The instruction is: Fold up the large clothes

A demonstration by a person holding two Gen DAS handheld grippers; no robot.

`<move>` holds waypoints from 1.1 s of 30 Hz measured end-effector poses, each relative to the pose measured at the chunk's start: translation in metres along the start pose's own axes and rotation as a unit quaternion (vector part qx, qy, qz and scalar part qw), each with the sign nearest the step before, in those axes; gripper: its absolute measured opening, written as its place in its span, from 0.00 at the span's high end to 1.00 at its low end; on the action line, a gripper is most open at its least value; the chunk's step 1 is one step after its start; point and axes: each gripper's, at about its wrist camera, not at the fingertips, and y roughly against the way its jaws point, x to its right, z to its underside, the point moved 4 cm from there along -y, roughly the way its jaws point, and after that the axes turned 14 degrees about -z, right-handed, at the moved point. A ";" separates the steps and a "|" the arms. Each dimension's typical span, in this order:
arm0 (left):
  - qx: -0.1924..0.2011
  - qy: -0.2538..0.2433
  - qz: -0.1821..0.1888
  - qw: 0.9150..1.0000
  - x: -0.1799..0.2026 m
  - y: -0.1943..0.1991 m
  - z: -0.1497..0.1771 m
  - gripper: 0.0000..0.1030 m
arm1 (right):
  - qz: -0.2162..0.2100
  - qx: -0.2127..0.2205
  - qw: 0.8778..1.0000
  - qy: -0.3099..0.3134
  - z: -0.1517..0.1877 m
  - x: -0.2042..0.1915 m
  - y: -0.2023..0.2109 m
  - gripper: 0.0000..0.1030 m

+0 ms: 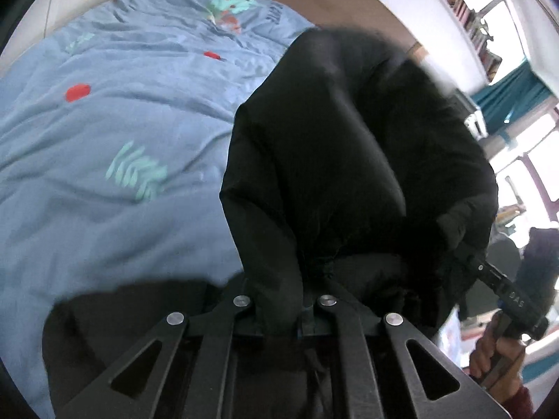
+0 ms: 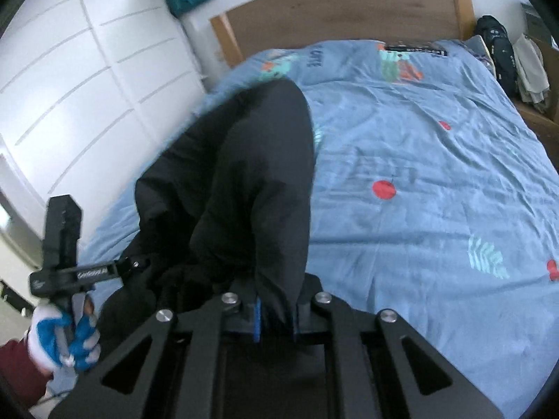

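A large black garment (image 1: 342,160) hangs bunched between my two grippers above the bed; it also shows in the right wrist view (image 2: 244,181). My left gripper (image 1: 283,310) is shut on a fold of its edge. My right gripper (image 2: 276,310) is shut on another fold, which runs down between its blue-padded fingers. Each gripper shows in the other's view, the right one (image 1: 464,255) at the right of the left wrist view, the left one (image 2: 136,265) at the left of the right wrist view, both buried in black cloth. The fingertips are hidden by fabric.
A bed with a light blue patterned duvet (image 2: 419,174) lies below, with a wooden headboard (image 2: 342,10). A white wardrobe (image 2: 87,70) stands at its side. A black bag and clothes (image 2: 503,49) lie by the far corner. Bookshelves (image 1: 464,10) and windows show beyond.
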 end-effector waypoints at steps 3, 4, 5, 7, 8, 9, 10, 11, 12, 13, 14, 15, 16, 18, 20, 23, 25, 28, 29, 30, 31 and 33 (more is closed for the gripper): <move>-0.008 -0.003 0.006 1.000 -0.008 0.020 0.025 0.92 | -0.022 0.014 1.000 -0.009 0.026 -0.016 0.033 0.89; -0.009 -0.003 0.007 1.000 -0.010 0.024 0.031 0.92 | -0.027 0.020 0.999 -0.011 0.033 -0.020 0.041 0.89; -0.011 -0.002 0.008 1.000 -0.013 0.029 0.039 0.92 | -0.031 0.026 0.999 -0.015 0.043 -0.025 0.049 0.89; -0.015 0.005 0.011 1.000 -0.021 0.037 0.053 0.92 | -0.037 0.034 0.998 -0.024 0.059 -0.031 0.058 0.89; -0.016 0.009 0.013 1.000 -0.025 0.040 0.059 0.92 | -0.039 0.035 0.998 -0.028 0.064 -0.031 0.060 0.89; -0.017 0.013 0.013 1.000 -0.030 0.041 0.063 0.92 | -0.041 0.038 0.998 -0.036 0.075 -0.032 0.064 0.89; -0.020 0.018 0.013 1.000 -0.035 0.041 0.070 0.92 | -0.041 0.040 0.997 -0.042 0.081 -0.032 0.066 0.89; -0.022 0.021 0.011 0.999 -0.040 0.041 0.076 0.92 | -0.043 0.041 0.997 -0.050 0.087 -0.031 0.067 0.89; -0.025 0.024 0.010 0.999 -0.044 0.042 0.085 0.92 | -0.046 0.042 0.996 -0.061 0.097 -0.029 0.068 0.89; -0.028 0.026 0.008 0.999 -0.049 0.042 0.094 0.92 | -0.046 0.042 0.996 -0.067 0.103 -0.028 0.068 0.89; -0.030 0.025 0.004 0.999 -0.052 0.041 0.101 0.92 | -0.047 0.042 0.995 -0.074 0.111 -0.027 0.069 0.89; -0.033 0.023 0.000 0.999 -0.054 0.041 0.107 0.92 | -0.048 0.043 0.995 -0.078 0.116 -0.027 0.069 0.89; -0.036 0.017 -0.007 0.999 -0.056 0.040 0.114 0.92 | -0.051 0.042 0.994 -0.085 0.124 -0.025 0.069 0.89; -0.039 0.012 -0.015 0.999 -0.058 0.041 0.123 0.92 | -0.051 0.040 0.993 -0.094 0.136 -0.024 0.068 0.86; -0.042 0.009 -0.023 0.999 -0.061 0.045 0.132 0.92 | -0.039 0.034 0.994 -0.101 0.151 -0.021 0.067 0.86; -0.043 0.004 -0.037 0.998 -0.068 0.057 0.144 0.93 | -0.026 0.028 0.994 -0.107 0.164 -0.019 0.071 0.81; -0.045 0.004 -0.046 0.998 -0.074 0.067 0.150 0.93 | -0.018 0.019 0.994 -0.110 0.174 -0.019 0.078 0.74; -0.046 0.001 -0.065 0.997 -0.085 0.083 0.157 0.92 | -0.011 0.000 0.993 -0.116 0.189 -0.019 0.092 0.61; -0.045 0.000 -0.070 0.997 -0.087 0.089 0.160 0.92 | -0.006 -0.007 0.994 -0.113 0.194 -0.021 0.099 0.61; -0.044 0.001 -0.072 0.996 -0.089 0.097 0.162 0.92 | -0.002 -0.013 0.994 -0.111 0.198 -0.022 0.106 0.60; -0.044 0.006 -0.069 0.997 -0.091 0.105 0.164 0.92 | 0.002 -0.019 0.994 -0.111 0.202 -0.023 0.112 0.60; -0.046 0.014 -0.064 0.997 -0.089 0.119 0.164 0.90 | 0.013 -0.027 0.993 -0.113 0.207 -0.024 0.130 0.60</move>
